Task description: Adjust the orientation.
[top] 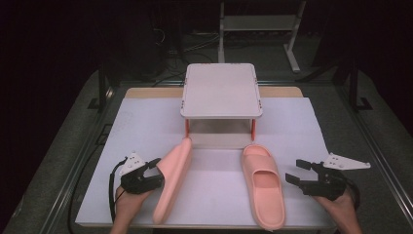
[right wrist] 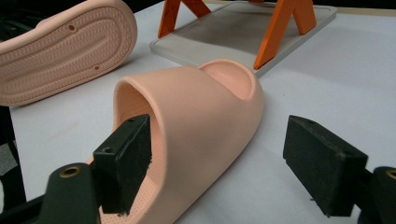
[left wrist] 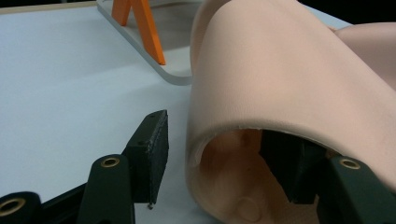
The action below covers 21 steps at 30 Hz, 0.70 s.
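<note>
Your left gripper (top: pixel 155 170) stands spread: one jaw sits inside the strap of the left slipper (top: pixel 173 178), the other outside, pads not yet pressing. Close squarely on the strap before lifting. That slipper stands on edge at the gripper's 3 o'clock. Your right gripper (top: pixel 296 171) is spread too, the right slipper (top: pixel 263 184) lying flat at its 9 o'clock, below the small stand (top: pixel 221 90).
</note>
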{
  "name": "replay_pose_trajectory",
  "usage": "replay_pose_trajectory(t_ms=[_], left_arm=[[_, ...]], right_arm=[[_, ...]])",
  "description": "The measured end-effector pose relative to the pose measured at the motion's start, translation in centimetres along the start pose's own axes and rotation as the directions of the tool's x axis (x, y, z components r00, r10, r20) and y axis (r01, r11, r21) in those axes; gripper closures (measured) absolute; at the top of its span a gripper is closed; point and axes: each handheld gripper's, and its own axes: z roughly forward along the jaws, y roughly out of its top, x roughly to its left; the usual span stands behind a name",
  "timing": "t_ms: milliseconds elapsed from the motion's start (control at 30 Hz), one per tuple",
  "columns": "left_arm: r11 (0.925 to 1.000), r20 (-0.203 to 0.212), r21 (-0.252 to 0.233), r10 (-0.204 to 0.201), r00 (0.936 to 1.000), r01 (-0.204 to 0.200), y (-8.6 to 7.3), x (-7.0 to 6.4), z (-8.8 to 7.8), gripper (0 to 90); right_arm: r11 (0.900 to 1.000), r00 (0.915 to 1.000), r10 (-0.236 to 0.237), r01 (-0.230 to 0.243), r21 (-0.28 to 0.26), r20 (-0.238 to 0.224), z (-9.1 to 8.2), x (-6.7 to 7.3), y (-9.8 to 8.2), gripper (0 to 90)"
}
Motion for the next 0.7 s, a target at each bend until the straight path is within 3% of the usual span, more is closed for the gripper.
replay_pose_trajectory(t_ms=[333, 500, 700], left_arm=[[0.9997, 0.017, -0.021, -0.016, 0.9997, 0.017, 0.6, -0.3, 0.5, 41.3], [0.9998, 0.030, -0.019, -0.004, 0.9995, 0.005, 1.0, -0.7, 1.0, 40.2], [0.9998, 0.049, -0.012, -0.015, 0.9987, 0.015, 1.2, -1.2, 2.0, 39.3]], right_arm=[[1.000, 0.9999, -0.008, 0.008, -0.015, -0.011, -0.1, 0.4, 0.3, 23.0], [1.000, 0.9996, -0.017, 0.017, -0.014, -0.024, -0.2, 0.8, 0.3, 23.0], [0.999, 0.9972, -0.051, 0.050, -0.020, -0.054, -0.2, 1.9, 0.5, 23.0]])
